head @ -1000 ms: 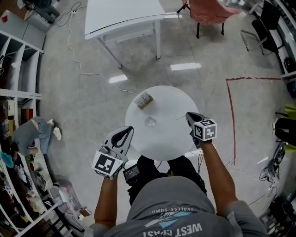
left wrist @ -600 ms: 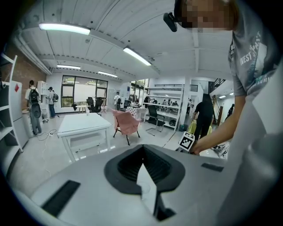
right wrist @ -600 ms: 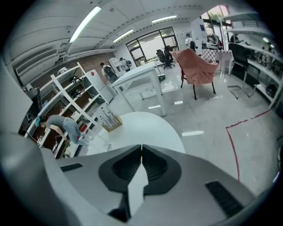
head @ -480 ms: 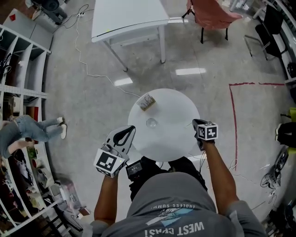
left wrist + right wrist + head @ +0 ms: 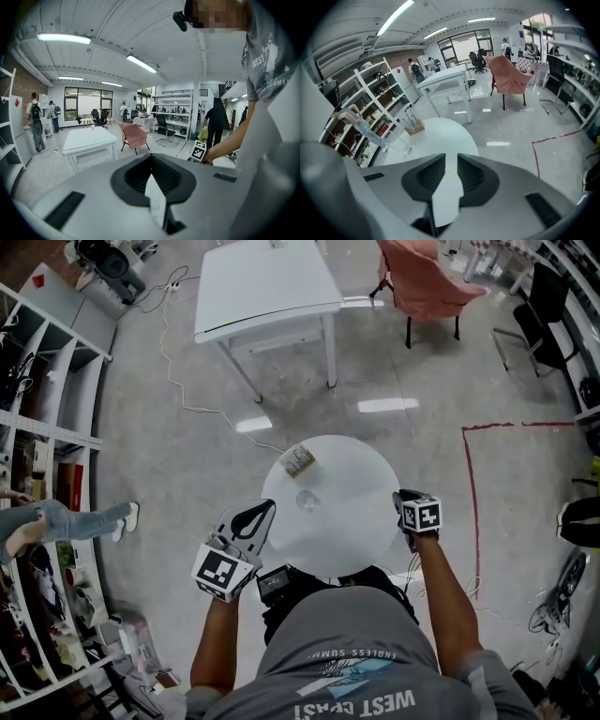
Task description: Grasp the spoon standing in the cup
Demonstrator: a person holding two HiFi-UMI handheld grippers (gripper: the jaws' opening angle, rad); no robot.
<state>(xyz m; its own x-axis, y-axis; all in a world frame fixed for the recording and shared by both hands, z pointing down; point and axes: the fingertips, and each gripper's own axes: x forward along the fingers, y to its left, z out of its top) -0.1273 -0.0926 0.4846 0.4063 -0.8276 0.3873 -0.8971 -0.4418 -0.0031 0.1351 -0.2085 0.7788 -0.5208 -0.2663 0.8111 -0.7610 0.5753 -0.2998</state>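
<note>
A clear glass cup (image 5: 307, 500) stands near the middle of the round white table (image 5: 352, 526); in the right gripper view the cup (image 5: 404, 143) is a faint clear shape, and I cannot make out a spoon in it. My right gripper (image 5: 403, 497) hangs at the table's right edge, its jaws a narrow gap apart with nothing between them, aimed across the table. A thin yellowish line (image 5: 450, 175) shows on the tabletop through that gap. My left gripper (image 5: 251, 517) is off the table's left edge, jaws together and empty; its own view looks out over the room.
A wooden holder (image 5: 297, 461) with several upright utensils sits at the table's far left, also seen as the holder (image 5: 414, 124). Beyond are a rectangular white table (image 5: 267, 282), a pink chair (image 5: 422, 282), shelving (image 5: 42, 399) at left with a person's legs (image 5: 56, 519), and red floor tape (image 5: 469, 493).
My right gripper has drawn back from over the table to its right edge. The left gripper has hardly moved. The person at the left has shifted further out of view.
</note>
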